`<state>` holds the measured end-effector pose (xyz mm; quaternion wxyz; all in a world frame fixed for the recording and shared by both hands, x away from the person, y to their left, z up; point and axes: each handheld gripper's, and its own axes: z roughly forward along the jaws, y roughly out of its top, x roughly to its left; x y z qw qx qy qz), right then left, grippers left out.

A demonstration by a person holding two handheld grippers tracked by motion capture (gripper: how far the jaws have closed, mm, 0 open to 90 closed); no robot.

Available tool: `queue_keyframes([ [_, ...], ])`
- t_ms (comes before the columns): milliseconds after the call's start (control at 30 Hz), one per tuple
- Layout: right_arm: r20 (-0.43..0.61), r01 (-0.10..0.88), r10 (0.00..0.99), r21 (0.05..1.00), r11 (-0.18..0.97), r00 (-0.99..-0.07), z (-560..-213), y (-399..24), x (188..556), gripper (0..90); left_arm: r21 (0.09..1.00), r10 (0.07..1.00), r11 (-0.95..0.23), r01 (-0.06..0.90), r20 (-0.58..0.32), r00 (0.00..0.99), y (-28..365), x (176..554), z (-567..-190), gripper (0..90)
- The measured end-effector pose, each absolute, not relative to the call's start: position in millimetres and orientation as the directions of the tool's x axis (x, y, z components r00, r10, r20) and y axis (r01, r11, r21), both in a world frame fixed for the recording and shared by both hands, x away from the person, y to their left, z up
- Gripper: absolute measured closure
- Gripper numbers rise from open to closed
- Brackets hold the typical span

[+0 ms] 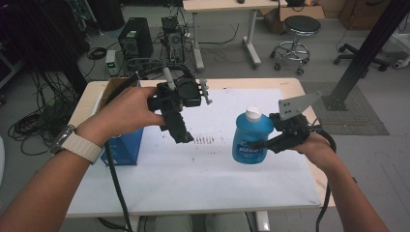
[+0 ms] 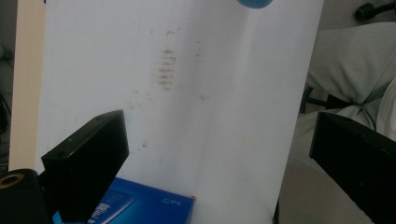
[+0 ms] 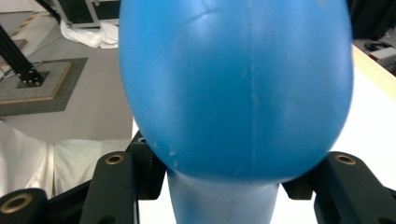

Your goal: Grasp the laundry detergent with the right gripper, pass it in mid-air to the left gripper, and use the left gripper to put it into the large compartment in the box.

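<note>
Blue plastic bottle with a white cap, clamped at its side by the right gripper and held upright near the right part of the white sheet covering the table. From the high view: left gripper to the left of the bottle, well apart from it, pointing down at faint brown marks on the sheet. Blue box farther left of the bottle, at the sheet's edge.

From the left gripper view: two black jaws spread wide with nothing between them, bare sheet below; bottom of the bottle at the top edge; a corner of the box low down.

From the right gripper view: bottle very close, its narrower part squeezed between the black jaws.
</note>
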<state>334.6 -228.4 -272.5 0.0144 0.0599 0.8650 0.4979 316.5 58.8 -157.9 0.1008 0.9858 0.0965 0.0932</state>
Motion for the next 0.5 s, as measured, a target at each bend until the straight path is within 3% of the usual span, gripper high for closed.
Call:
queue_keyframes([
  [500, 0.03, 0.034, 0.016, 0.851, 0.524, -0.999, -265.8, -193.7, 335.1, 44.4, 0.196, 0.168, -0.971, 0.14, 0.134, 0.977, 49.7, 309.7, -150.4, 5.0],
])
